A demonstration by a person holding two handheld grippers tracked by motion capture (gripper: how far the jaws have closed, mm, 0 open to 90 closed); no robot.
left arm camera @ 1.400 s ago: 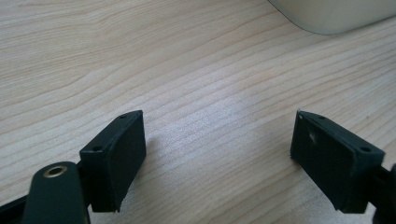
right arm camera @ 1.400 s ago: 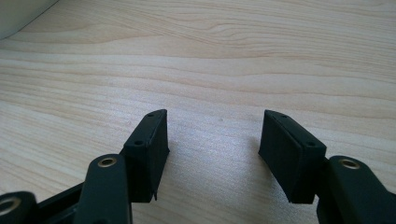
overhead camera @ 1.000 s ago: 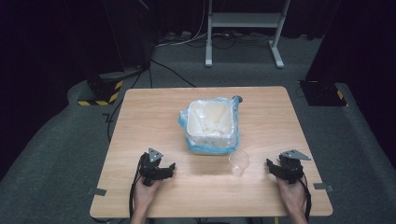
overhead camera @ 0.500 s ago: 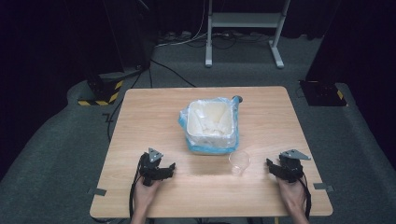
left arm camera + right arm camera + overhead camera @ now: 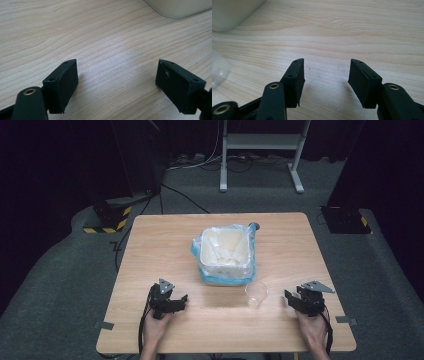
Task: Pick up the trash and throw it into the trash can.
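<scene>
A white square tub [image 5: 225, 251] lined with a blue-edged plastic bag stands at the middle of the wooden table [image 5: 150, 245]. A small clear plastic cup [image 5: 256, 294] sits just in front of the tub's right corner. My left gripper [image 5: 182, 299] rests on the table near the front left, open, with bare wood between its jaws [image 5: 116, 75]. My right gripper [image 5: 288, 296] rests at the front right, open and holding nothing [image 5: 325, 77]. The tub's rounded corner [image 5: 175, 7] shows at the top of the left gripper view. The cup's edge [image 5: 218, 70] is at the left of the right gripper view.
A dark round object [image 5: 254, 226] lies behind the tub's far right corner. Beyond the table are a metal stand [image 5: 260, 150], floor cables [image 5: 185, 195] and a black and yellow striped base [image 5: 107, 222]. Tape tabs [image 5: 104, 325] mark the front table corners.
</scene>
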